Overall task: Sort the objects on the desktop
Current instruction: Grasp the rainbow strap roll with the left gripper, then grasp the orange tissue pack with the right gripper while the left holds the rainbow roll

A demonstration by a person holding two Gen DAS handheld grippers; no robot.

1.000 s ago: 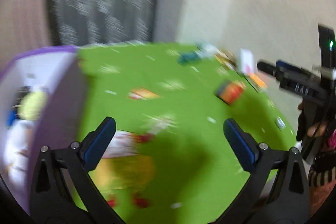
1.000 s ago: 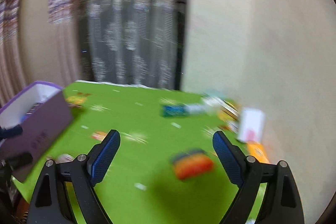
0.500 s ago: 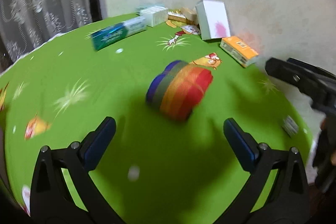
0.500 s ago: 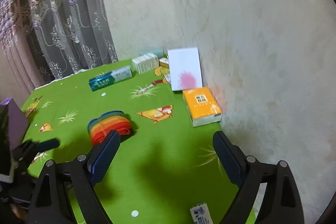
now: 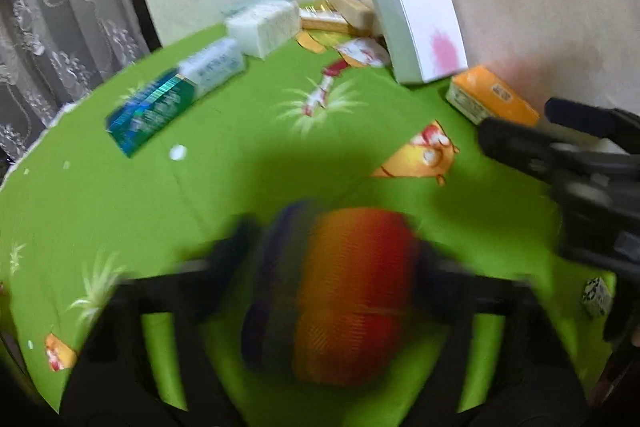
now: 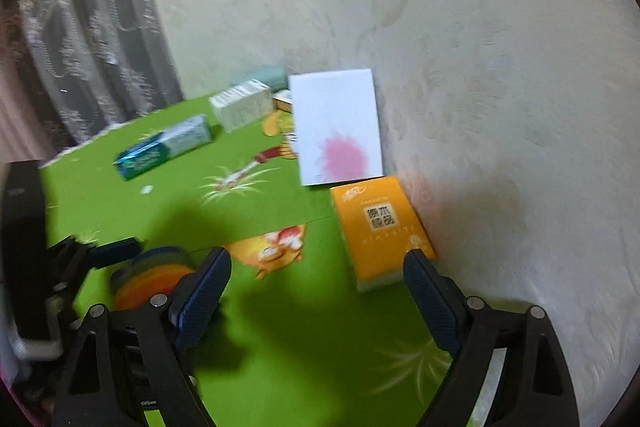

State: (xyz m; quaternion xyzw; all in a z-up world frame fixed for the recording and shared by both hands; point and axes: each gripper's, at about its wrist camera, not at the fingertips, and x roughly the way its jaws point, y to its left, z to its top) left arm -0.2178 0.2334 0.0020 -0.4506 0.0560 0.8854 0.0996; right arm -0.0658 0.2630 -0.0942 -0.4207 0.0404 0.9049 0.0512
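Note:
A rainbow-striped spring toy [image 5: 340, 291] sits on the green tablecloth [image 5: 120, 195] between my left gripper's [image 5: 332, 247] blurred fingers, which stand close on each side of it; contact is unclear from the blur. It also shows in the right wrist view [image 6: 152, 277], with the left gripper [image 6: 112, 253] at it. My right gripper [image 6: 316, 291] is open and empty, close before an orange tissue pack [image 6: 380, 231] by the wall. The right gripper shows at the right of the left wrist view [image 5: 560, 139].
A white box with a pink blot [image 6: 336, 127] leans on the wall. A teal toothpaste box [image 6: 164, 147], a white-green carton [image 6: 240, 103] and small packets [image 5: 344, 15] lie at the back. A small patterned item [image 5: 596, 295] lies near the table edge.
My left gripper has moved forward onto the rainbow toy and its fingers have narrowed around it. My right gripper has moved closer to the orange pack and the wall.

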